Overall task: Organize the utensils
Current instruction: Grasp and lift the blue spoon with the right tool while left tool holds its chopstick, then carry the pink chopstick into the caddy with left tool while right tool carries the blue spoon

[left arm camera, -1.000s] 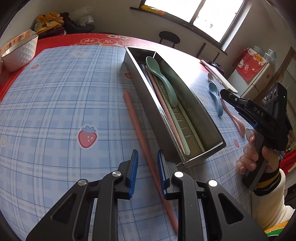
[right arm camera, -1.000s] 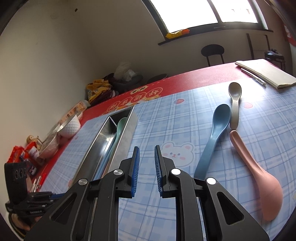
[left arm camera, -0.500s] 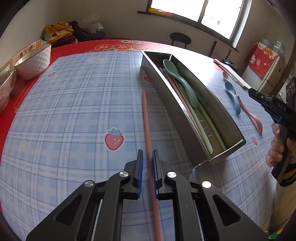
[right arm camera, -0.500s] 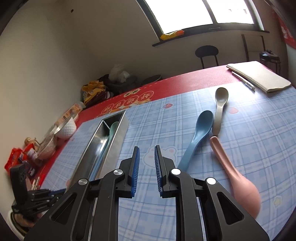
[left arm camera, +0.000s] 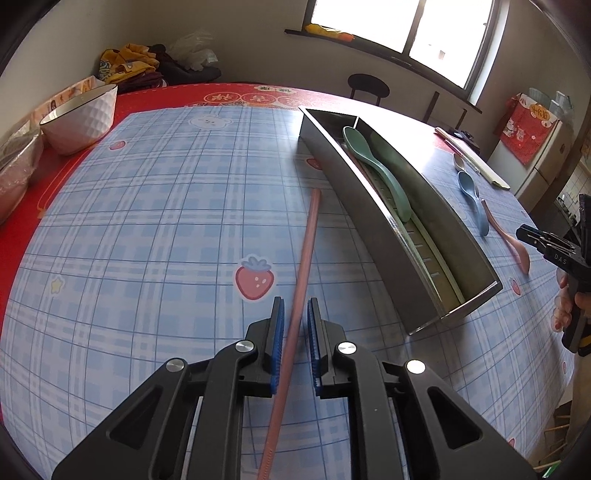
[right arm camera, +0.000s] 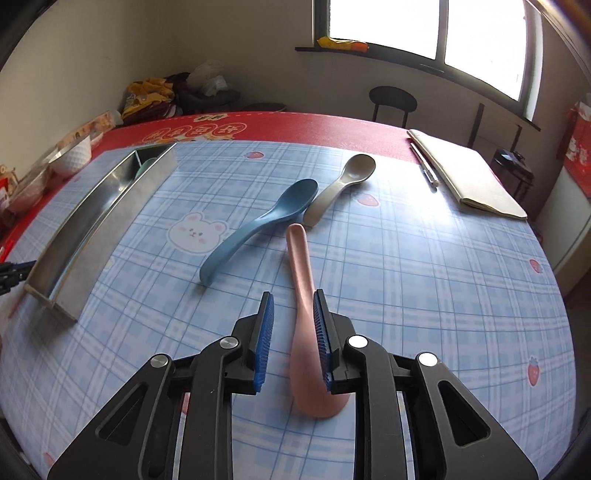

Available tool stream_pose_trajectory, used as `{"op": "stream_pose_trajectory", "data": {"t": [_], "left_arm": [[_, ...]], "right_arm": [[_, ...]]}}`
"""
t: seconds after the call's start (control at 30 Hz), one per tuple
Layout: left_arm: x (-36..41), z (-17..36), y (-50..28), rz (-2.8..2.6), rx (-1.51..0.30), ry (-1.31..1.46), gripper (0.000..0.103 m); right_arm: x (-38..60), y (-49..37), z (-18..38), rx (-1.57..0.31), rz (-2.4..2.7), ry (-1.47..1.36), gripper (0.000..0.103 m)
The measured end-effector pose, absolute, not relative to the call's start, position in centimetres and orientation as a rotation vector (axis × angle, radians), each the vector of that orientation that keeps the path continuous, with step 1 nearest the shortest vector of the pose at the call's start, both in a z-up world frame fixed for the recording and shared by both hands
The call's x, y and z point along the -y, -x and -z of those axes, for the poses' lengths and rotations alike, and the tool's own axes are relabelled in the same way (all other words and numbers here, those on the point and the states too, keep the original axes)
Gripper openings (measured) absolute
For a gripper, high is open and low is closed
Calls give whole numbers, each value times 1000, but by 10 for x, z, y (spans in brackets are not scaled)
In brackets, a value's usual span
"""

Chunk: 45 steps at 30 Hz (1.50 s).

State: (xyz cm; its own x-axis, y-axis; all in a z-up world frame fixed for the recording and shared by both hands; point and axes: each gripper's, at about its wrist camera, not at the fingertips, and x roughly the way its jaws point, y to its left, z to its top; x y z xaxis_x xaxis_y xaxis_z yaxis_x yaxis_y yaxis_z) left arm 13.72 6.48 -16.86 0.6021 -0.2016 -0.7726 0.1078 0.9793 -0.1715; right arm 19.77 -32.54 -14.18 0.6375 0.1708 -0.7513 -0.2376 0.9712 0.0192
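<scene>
left tongs (left arm camera: 295, 321) opening, straddling pink chopstick (left arm camera: 304, 254), lower end cut off | right tongs (right arm camera: 293, 314) opening around pink spoon (right arm camera: 304, 295), handle toward frame top

pink chopstick (left arm camera: 303, 266) runs off the bottom edge.

Desk (left arm camera: 155, 206) carries a blue plaid cloth printed with strawberries and bears, over a red cloth (right arm camera: 295, 125) with gold characters along the far edge. White faceted bowl (left arm camera: 79, 116) stands on the red margin at far left. Notebook (right arm camera: 467, 175) lies at the far right corner, with a pen (right arm camera: 424, 164) just beside it. Round black stool (right arm camera: 392, 99) stands beyond the desk under the window (right arm camera: 424, 26). Bags and clothing (left arm camera: 147, 68) are piled against the far wall. Red hanging (left arm camera: 530, 131) at right.
</scene>
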Motion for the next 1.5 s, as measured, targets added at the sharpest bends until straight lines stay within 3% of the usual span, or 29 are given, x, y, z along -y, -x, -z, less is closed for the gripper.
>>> {"op": "stream_pose_trajectory", "data": {"t": [0.23,0.8,0.93,1.07,1.2,1.5], "left_arm": [[-61,169,-137,188,-900,101,17],[-67,170,-136,221,-893,162,20],[-67,170,-136,222,-893,163,21],[-66,170,-136,216,-894,147,21],[-57,169,-136,214,-895,95,27],[-37,170,-135,140,-892,-52,26]], "right_arm": [[324,-222,154,-927,-222,71,34],[293,-289,169,-1045,-273,-406,33],[287,-291,173,-1047,-251,-414,15],[282,-287,174,-1031,-257,-425,7],[275,-273,165,-955,-314,-470,7],[248,-252,160,-814,-460,-538,7]]}}
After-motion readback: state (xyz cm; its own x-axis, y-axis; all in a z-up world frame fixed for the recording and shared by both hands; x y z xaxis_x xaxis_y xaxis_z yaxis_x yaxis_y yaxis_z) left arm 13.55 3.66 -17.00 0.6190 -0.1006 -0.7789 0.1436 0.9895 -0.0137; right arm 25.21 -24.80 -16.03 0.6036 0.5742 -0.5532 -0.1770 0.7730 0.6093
